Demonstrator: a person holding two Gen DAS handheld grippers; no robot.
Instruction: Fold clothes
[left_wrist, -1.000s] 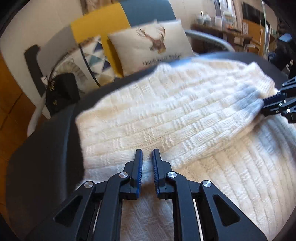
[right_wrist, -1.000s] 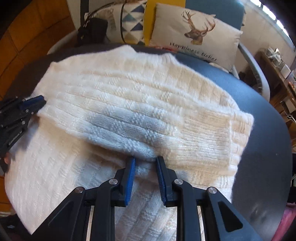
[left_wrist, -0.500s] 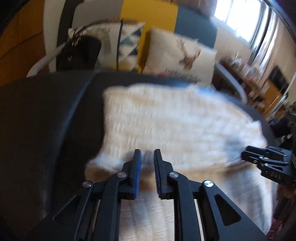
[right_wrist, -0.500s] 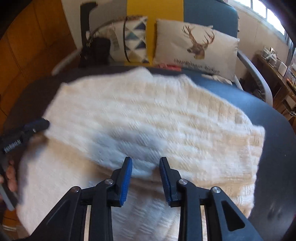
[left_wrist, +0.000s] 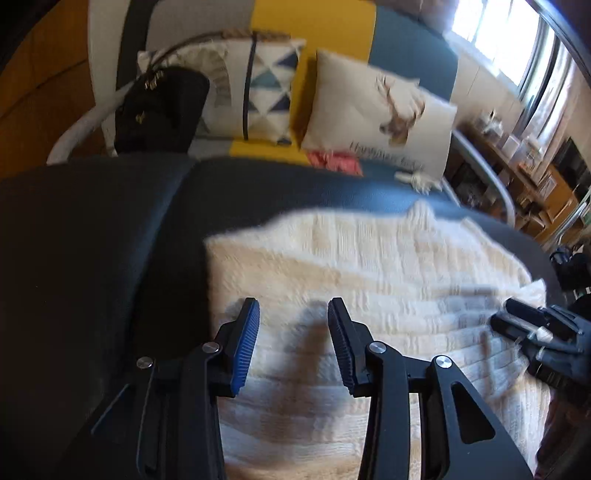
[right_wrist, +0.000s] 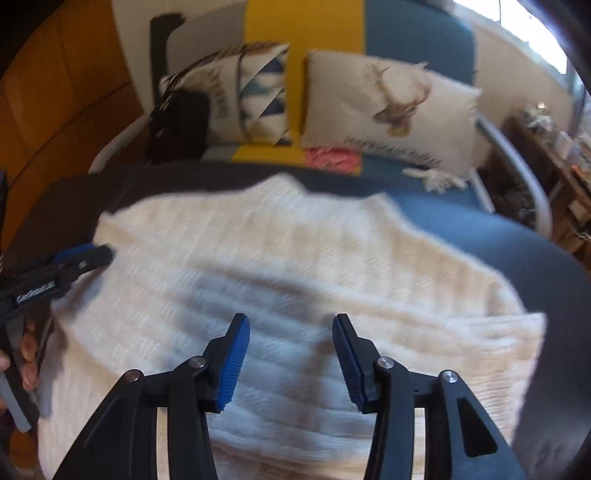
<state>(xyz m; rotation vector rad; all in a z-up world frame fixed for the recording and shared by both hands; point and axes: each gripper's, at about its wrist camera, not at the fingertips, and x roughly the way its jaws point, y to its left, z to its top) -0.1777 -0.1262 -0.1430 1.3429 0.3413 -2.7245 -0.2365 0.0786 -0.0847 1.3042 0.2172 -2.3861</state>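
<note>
Left claw (left_wrist: 291, 317) opening off the white sweater (left_wrist: 369, 266), right claw (right_wrist: 291, 332) opening too, both drawn back

Bare dark table (left_wrist: 92, 240) lay free left of the white sweater (left_wrist: 351, 266); behind it, a black bag (left_wrist: 162, 107) and cushions (right_wrist: 388, 107) blocked passage.

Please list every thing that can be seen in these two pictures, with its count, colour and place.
sweater: one, cream knit, folded on the dark table
table: one, black, under the sweater
deer cushion: one, off-white, on the sofa behind
triangle cushion: one, white with blue triangles, left of the deer cushion
handbag: one, black, at the sofa's left end
pink cloth: one, on the sofa seat
left gripper: black with blue pads, jaws opening, nothing held
right gripper: same, jaws opening, nothing held
</note>
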